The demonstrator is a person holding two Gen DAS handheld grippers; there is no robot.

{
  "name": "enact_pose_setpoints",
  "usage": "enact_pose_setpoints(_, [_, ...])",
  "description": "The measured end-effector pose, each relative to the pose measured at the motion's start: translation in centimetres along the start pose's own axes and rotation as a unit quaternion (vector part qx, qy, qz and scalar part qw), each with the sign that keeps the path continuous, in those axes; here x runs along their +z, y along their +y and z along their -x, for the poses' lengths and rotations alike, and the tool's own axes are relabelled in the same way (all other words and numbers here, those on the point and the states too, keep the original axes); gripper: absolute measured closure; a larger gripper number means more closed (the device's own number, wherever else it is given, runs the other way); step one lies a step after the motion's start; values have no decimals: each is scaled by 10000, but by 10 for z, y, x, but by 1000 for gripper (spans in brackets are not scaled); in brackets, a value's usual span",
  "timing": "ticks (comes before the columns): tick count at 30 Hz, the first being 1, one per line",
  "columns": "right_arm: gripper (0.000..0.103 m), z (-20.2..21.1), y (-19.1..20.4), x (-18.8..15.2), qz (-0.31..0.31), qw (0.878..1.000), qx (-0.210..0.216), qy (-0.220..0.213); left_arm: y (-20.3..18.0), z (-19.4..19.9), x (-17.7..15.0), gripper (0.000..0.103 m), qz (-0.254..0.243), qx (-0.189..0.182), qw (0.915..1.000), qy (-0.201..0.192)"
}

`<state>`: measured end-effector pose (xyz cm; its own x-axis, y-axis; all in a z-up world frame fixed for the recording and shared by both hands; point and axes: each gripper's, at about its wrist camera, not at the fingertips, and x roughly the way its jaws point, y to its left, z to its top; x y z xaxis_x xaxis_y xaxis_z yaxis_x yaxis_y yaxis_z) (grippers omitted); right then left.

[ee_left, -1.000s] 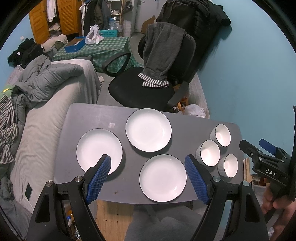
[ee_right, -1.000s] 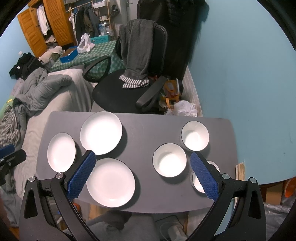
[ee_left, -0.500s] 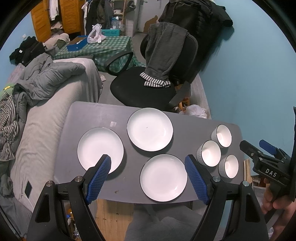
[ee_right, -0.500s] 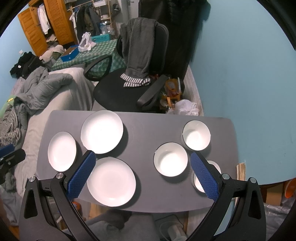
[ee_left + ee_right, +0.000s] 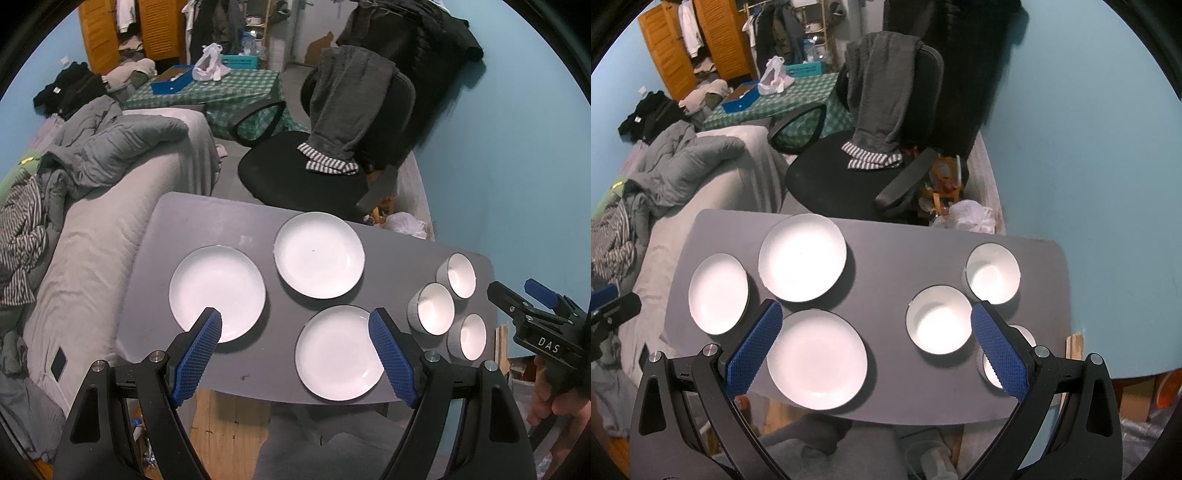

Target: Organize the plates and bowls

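Three white plates lie on the grey table [image 5: 207, 221]: a left plate [image 5: 217, 293], a far plate [image 5: 319, 254] and a near plate [image 5: 338, 352]. Three white bowls stand at the right: far bowl [image 5: 458, 275], middle bowl [image 5: 432, 308], near bowl [image 5: 469, 336]. My left gripper [image 5: 295, 332] is open and empty, high above the table's near edge. My right gripper [image 5: 877, 325] is open and empty, also above the near edge, between the near plate [image 5: 817, 360] and the middle bowl [image 5: 938, 319]. The near bowl [image 5: 997, 363] is partly hidden behind its right finger.
A black office chair [image 5: 325, 173] with grey clothes stands behind the table. A bed with grey bedding [image 5: 92, 221] runs along the left. A blue wall [image 5: 517, 166] is at the right. The right gripper's body [image 5: 535, 332] shows at the right edge of the left wrist view.
Both grippers have shifted very slightly; the scene has drifted a little in both views. The plates and bowls have not moved.
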<state>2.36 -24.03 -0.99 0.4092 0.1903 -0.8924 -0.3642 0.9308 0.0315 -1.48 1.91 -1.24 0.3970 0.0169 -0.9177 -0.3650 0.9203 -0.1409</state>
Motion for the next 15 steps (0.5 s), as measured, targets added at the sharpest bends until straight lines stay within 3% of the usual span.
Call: enact_pose_setpoints(15, [2,-20,44,19,728,9966,359,124,47,-10,-14,20,493,418,9979,25])
